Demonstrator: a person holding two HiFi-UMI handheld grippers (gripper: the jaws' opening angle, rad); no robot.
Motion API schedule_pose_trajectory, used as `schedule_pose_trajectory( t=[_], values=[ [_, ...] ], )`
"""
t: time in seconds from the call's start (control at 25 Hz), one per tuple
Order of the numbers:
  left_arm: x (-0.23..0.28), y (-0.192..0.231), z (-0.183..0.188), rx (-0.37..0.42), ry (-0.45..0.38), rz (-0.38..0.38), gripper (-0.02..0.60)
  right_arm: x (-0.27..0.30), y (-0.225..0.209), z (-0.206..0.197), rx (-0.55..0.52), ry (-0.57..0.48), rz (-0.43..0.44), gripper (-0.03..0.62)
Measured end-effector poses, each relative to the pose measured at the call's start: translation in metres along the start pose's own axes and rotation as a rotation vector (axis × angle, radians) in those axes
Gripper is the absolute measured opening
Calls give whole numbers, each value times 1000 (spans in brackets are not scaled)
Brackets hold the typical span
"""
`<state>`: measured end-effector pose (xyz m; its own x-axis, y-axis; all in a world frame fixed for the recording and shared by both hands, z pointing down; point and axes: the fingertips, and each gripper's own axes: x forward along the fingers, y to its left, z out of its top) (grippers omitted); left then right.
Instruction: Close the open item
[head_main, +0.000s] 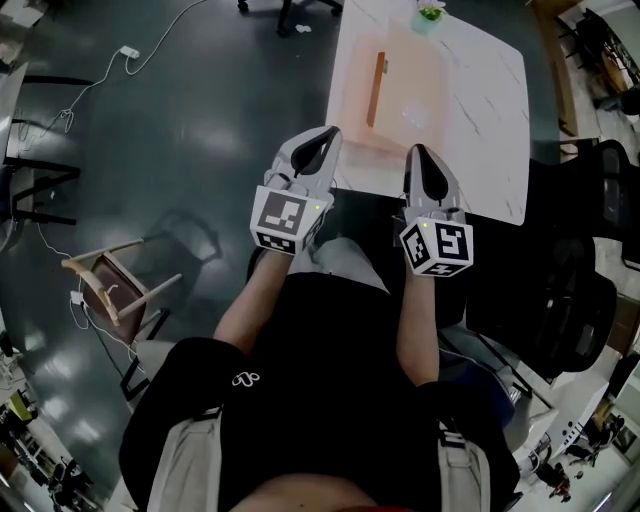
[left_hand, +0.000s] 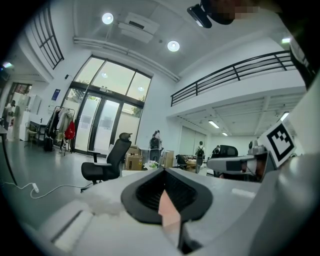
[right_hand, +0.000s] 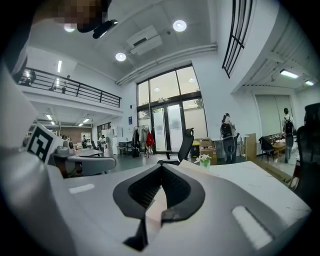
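Note:
In the head view a translucent pink box (head_main: 405, 100) lies on the white marble table (head_main: 490, 120), with a brown bar (head_main: 376, 76) along its left part. From here I cannot tell whether it stands open. My left gripper (head_main: 328, 134) hovers at the table's near edge, just short of the box's near left corner, jaws shut and empty. My right gripper (head_main: 416, 152) is level with it at the box's near right corner, also shut on nothing. In the left gripper view the left gripper (left_hand: 162, 171) has its tips together, and so does the right gripper (right_hand: 161, 167) in its own view.
A small green plant (head_main: 430, 11) stands at the table's far edge. A wooden chair (head_main: 115, 285) lies tipped on the dark floor at the left, with cables (head_main: 95, 85) beyond it. A black office chair (head_main: 560, 290) stands close at the right. People stand far off in the hall.

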<state>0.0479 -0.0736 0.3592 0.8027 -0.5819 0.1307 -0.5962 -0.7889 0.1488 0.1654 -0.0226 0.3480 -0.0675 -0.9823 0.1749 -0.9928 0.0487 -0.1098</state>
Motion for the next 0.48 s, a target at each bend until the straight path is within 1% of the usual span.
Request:
schedule_pose_trajectory(
  t=[0.12, 0.16, 0.28, 0.4, 0.48],
  values=[
    [13, 1, -5, 8, 39, 7, 0, 14, -5, -11, -83, 49, 24, 30],
    [17, 2, -7, 12, 51, 12, 0, 21, -5, -15, -105, 63, 45, 74],
    [20, 6, -17, -3, 80, 39, 0, 36, 3, -31, -196, 131, 118, 165],
    [22, 7, -28, -8, 103, 55, 0, 46, 11, -52, -353, 202, 141, 167],
    [23, 6, -32, -12, 112, 55, 0, 50, 13, -66, -434, 249, 147, 167]
  ],
)
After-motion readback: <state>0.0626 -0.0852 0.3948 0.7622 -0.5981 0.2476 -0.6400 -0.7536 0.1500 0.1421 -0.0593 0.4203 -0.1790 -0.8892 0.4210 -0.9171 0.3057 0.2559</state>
